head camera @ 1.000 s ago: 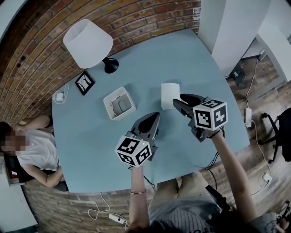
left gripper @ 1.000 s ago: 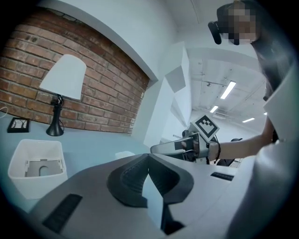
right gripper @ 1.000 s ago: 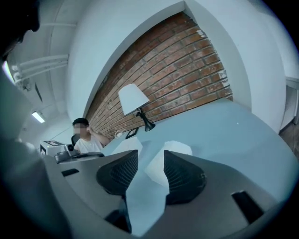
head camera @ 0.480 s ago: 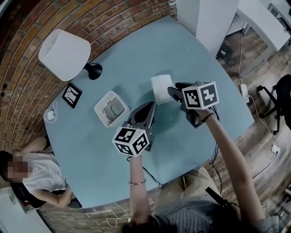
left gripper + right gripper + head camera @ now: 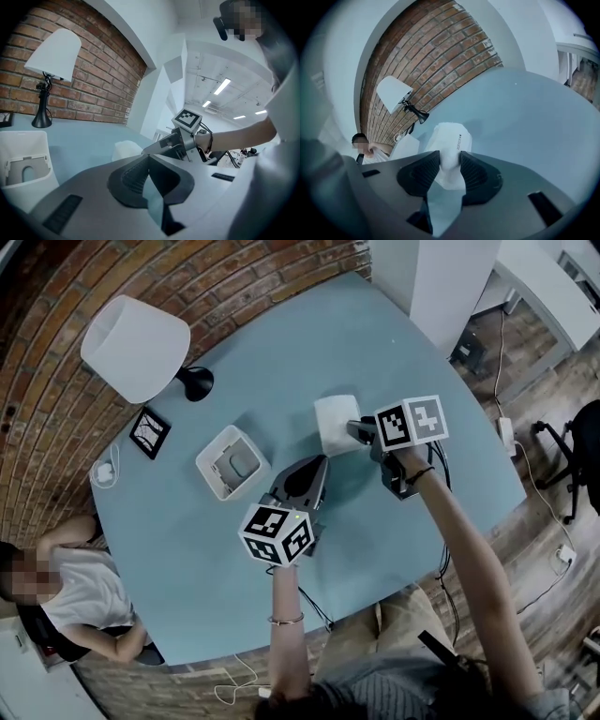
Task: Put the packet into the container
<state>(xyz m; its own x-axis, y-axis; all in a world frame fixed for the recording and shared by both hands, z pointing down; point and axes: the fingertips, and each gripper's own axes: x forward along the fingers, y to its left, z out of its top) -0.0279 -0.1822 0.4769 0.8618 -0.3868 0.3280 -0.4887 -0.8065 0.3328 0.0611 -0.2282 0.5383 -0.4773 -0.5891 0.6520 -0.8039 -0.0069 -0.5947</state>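
Reaches well forward over the table with the right arm and pinches the near edge of the white packet (image 5: 336, 420) (image 5: 451, 136) between the jaws of the right gripper (image 5: 354, 430) (image 5: 450, 161). Holds the left gripper (image 5: 305, 486) (image 5: 147, 159) lower and closer to the body, forearm straight, jaws pressed together on nothing. Has the packet outside the white square container (image 5: 214, 443) (image 5: 28, 140), to its right and clearly apart. Works over a pale blue table (image 5: 394, 343) set against a curved brick wall (image 5: 56, 296), with a white-shaded lamp (image 5: 136, 346) and a small framed picture (image 5: 148, 432) at far left, a seated person (image 5: 75, 587) at the table's edge, and wood floor (image 5: 525, 362) beyond.
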